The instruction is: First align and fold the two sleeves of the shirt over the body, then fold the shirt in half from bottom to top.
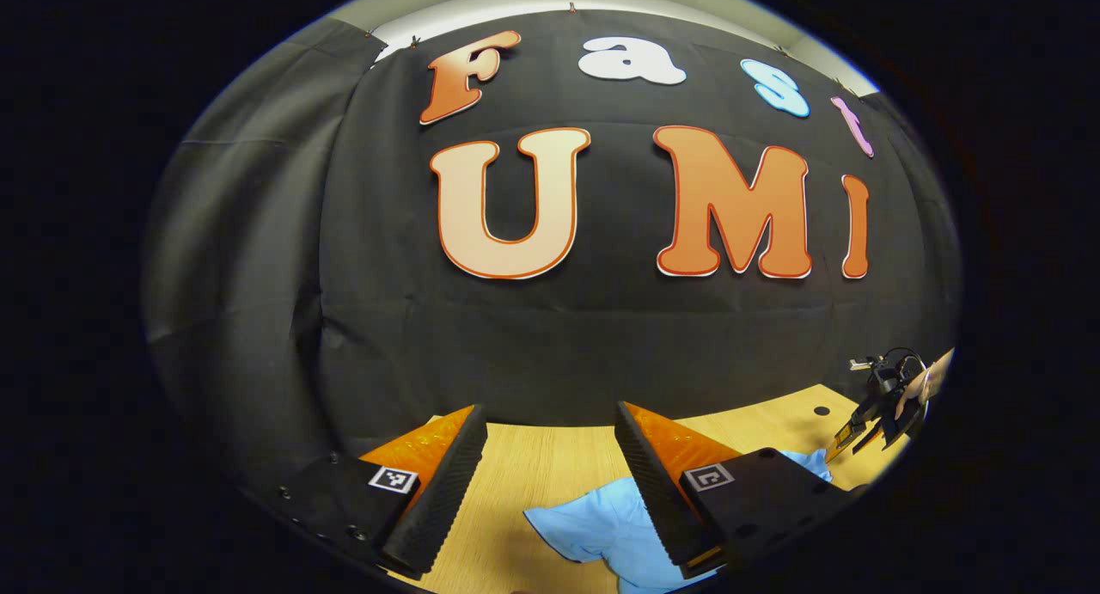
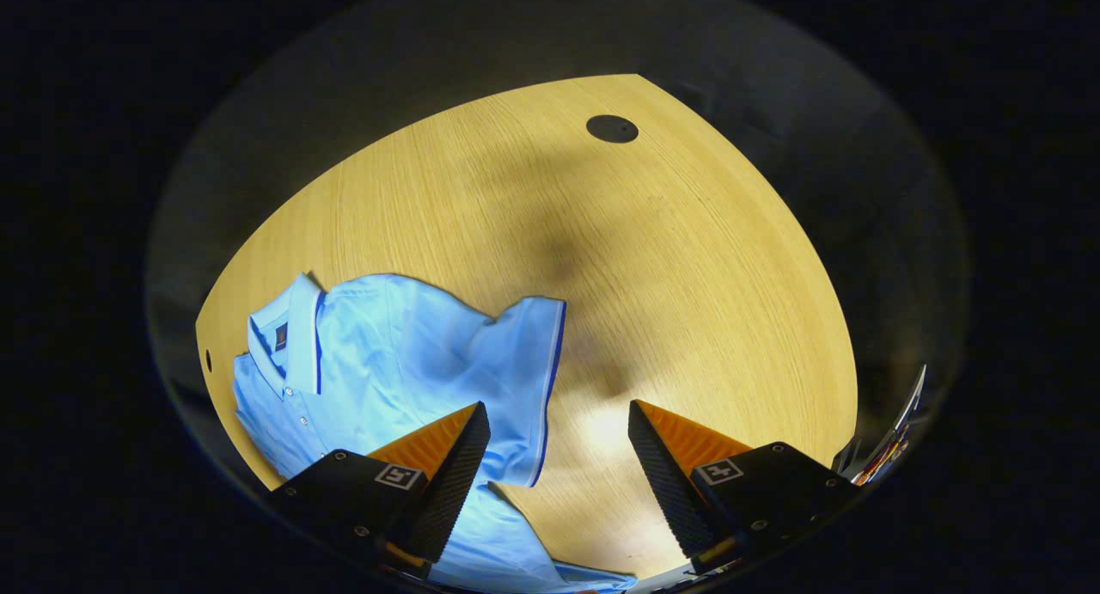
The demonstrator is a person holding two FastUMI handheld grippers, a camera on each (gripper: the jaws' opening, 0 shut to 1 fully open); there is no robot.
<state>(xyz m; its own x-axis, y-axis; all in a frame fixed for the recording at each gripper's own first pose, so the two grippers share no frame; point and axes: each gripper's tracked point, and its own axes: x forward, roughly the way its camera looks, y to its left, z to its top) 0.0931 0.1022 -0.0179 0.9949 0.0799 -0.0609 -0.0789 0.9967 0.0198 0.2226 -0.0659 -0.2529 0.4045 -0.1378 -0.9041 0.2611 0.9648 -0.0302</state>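
A light blue polo shirt (image 2: 404,353) lies on the wooden table (image 2: 653,259), its collar toward the left of the right gripper view and one short sleeve spread out beside it. My right gripper (image 2: 559,422) hovers open above the table, its left finger over that sleeve's hem. In the left gripper view, my left gripper (image 1: 550,422) is open and held low, pointing at the booth wall, with a sleeve of the shirt (image 1: 601,525) lying below its right finger. The other gripper (image 1: 876,413), held by a hand, appears at the far right of that view.
The table (image 1: 533,465) ends at the black cloth wall just ahead of the left gripper. A round dark hole (image 2: 612,128) sits near the table's far corner in the right gripper view. Bare wood stretches to the right of the shirt.
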